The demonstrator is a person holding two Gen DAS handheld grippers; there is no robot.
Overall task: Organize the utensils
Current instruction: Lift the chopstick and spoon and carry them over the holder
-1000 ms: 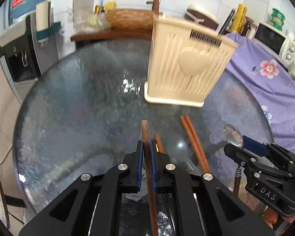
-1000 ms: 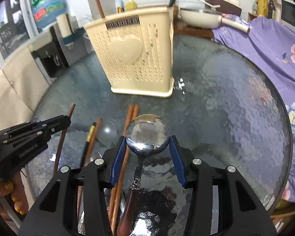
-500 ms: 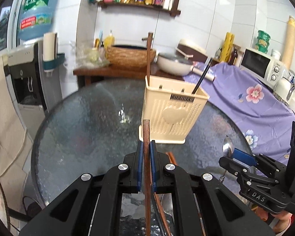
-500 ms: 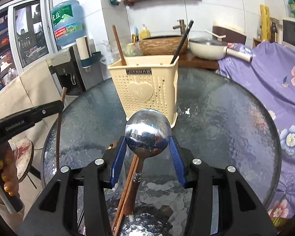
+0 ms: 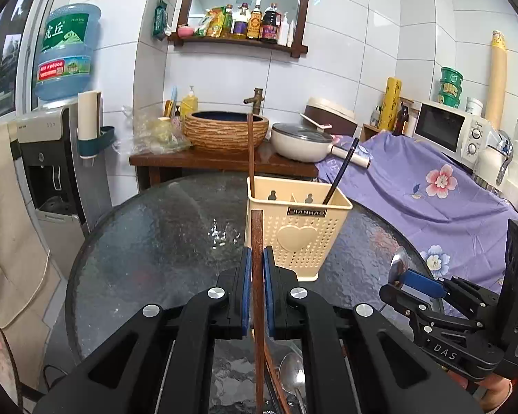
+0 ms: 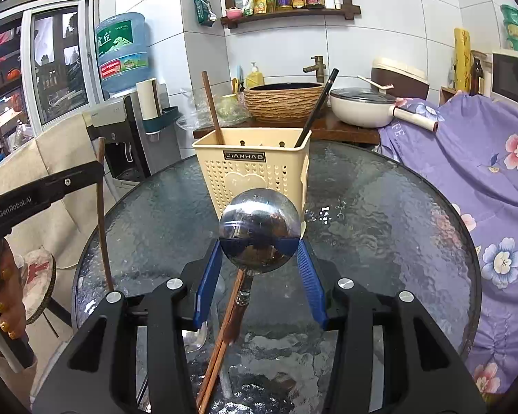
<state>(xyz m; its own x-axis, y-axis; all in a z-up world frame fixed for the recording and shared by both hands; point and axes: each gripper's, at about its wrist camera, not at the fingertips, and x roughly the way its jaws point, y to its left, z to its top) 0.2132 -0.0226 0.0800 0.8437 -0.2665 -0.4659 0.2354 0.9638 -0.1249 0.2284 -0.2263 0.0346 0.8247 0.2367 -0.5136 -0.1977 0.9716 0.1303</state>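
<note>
My left gripper (image 5: 255, 258) is shut on a brown chopstick (image 5: 257, 238) that stands upright, raised over the glass table. Its arm and the chopstick (image 6: 101, 207) show at the left of the right wrist view. My right gripper (image 6: 259, 252) is shut on the round bowl of a metal spoon (image 6: 259, 229) with a wooden handle, also seen from the side as the spoon (image 5: 397, 265). Ahead of both stands the cream utensil basket (image 5: 298, 231) (image 6: 255, 169), holding a brown chopstick (image 6: 212, 108) and a black one (image 6: 316, 110). More chopsticks (image 6: 221, 341) and a spoon (image 5: 291, 376) lie on the table below.
The round glass table (image 6: 380, 227) has a purple flowered cloth (image 6: 483, 158) draped at its right. Behind it a wooden counter (image 5: 203, 160) carries a woven basin, a tap and a white pan. A water dispenser (image 5: 51, 158) stands at the left, a microwave (image 5: 449, 131) at the right.
Both grippers have risen and tipped up with their loads: the chopstick and the spoon are now well above the table, and the basket looks farther and lower.
</note>
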